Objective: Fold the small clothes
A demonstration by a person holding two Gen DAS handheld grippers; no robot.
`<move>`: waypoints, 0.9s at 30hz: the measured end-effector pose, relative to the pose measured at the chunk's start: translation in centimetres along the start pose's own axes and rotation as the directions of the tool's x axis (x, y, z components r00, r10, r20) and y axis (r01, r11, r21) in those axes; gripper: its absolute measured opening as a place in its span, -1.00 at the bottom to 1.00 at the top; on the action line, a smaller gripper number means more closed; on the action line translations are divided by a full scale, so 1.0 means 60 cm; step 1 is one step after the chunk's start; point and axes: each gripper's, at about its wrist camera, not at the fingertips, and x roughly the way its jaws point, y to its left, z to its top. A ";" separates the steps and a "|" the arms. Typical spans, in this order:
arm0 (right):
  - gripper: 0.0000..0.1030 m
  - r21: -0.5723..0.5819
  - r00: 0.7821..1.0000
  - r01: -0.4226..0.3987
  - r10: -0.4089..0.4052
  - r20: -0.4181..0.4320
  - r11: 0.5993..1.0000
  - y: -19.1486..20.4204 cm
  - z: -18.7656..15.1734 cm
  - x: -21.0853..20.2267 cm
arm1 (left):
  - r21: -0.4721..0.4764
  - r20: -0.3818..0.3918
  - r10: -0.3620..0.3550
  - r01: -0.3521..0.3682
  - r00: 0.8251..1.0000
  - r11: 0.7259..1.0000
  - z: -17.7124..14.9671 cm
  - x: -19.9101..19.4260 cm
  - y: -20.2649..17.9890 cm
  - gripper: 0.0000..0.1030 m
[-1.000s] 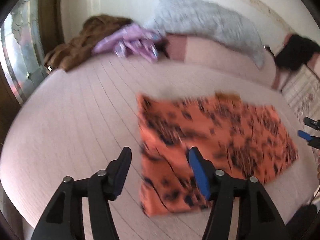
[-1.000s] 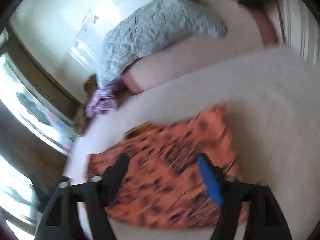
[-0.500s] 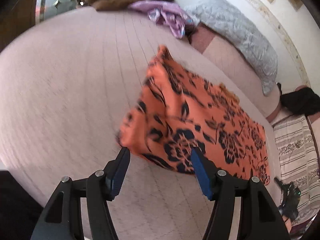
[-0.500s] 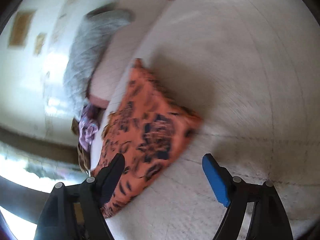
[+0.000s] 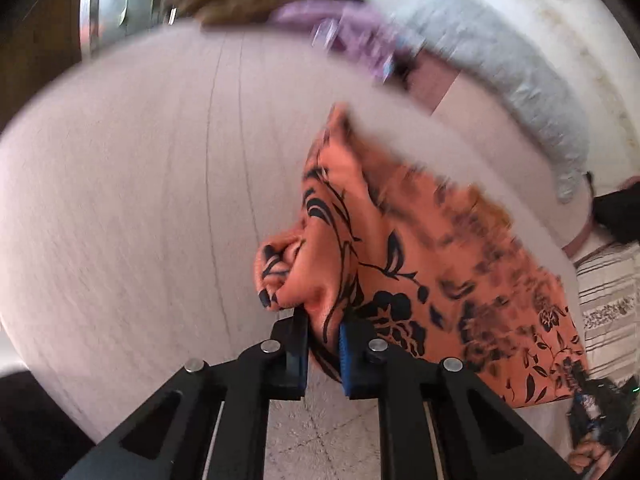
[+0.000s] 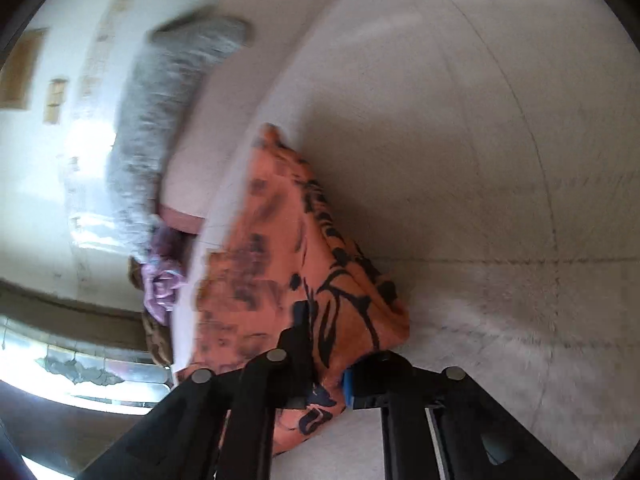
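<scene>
Orange cloth with black floral print (image 5: 420, 264) lay on pale pink bed (image 5: 140, 200). Left gripper (image 5: 323, 344) angled downward, jaws just closed, pinching bunched near-left corner of cloth. Right gripper (image 6: 328, 364) angled downward, view rolled sideways, jaws just closed, clamping cloth's opposite near corner (image 6: 304, 280). Grey quilted pillow (image 5: 500, 64) and purple crumpled garment (image 5: 352, 32) at far edge of bed.

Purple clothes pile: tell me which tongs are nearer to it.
Left, as far as I can judge. The left tongs grip the orange floral cloth at its corner toward the purple clothes pile; the right tongs grip its opposite corner, further away.
</scene>
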 end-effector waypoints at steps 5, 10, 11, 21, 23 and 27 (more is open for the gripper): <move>-0.81 -0.129 0.998 -0.013 0.020 0.057 0.991 0.054 -0.049 -0.071 | 0.045 0.007 0.038 -0.038 0.999 0.998 -0.001 0.007 0.024 -0.72; -0.63 0.068 0.996 0.037 -0.031 -0.079 0.997 -0.059 -0.099 0.002 | 0.027 -0.104 0.017 -0.014 0.994 1.000 -0.004 0.062 0.067 -0.32; -0.57 0.084 0.998 -0.003 0.009 -0.067 0.996 -0.071 -0.103 -0.001 | 0.048 -0.077 0.032 -0.028 0.997 0.998 0.000 0.050 0.061 -0.28; 0.27 -0.073 1.000 -0.010 0.009 -0.017 0.997 -0.028 -0.091 -0.037 | 0.186 0.106 0.215 -0.232 0.971 0.955 0.010 -0.014 0.017 -0.06; 0.27 -0.090 1.000 0.001 -0.003 -0.014 0.996 -0.030 -0.091 -0.044 | 0.203 0.128 0.226 -0.248 0.966 0.947 0.013 -0.024 0.013 -0.02; 0.27 -0.090 1.000 -0.002 0.001 -0.013 0.996 -0.043 -0.091 -0.056 | 0.210 0.139 0.225 -0.251 0.964 0.945 0.016 -0.043 0.016 -0.02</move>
